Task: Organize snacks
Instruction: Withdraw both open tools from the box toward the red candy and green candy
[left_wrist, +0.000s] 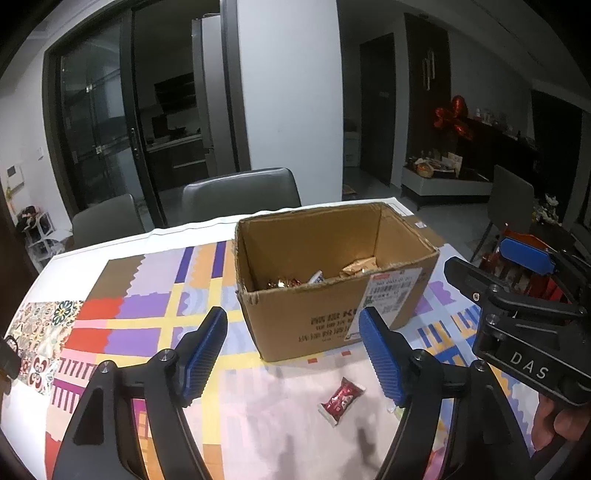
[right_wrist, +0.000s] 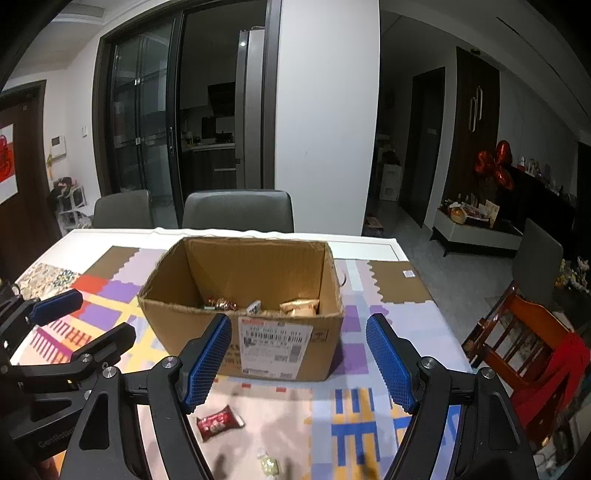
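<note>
Cardboard box (right_wrist: 242, 295): on counter (right_wrist: 369, 245), several snacks already inside. Red snack packet (left_wrist: 341, 400): loose on counter before box. Small green sweet (right_wrist: 269, 463): likewise unpacked. Left gripper (left_wrist: 293, 352), right gripper (right_wrist: 299, 360): fingers spread, empty. Task judged mostly done.

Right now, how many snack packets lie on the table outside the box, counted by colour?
Red packet: 1
Pale green packet: 1
Total outside the cardboard box: 2
More snacks lie inside the box; their number cannot be told.
</note>
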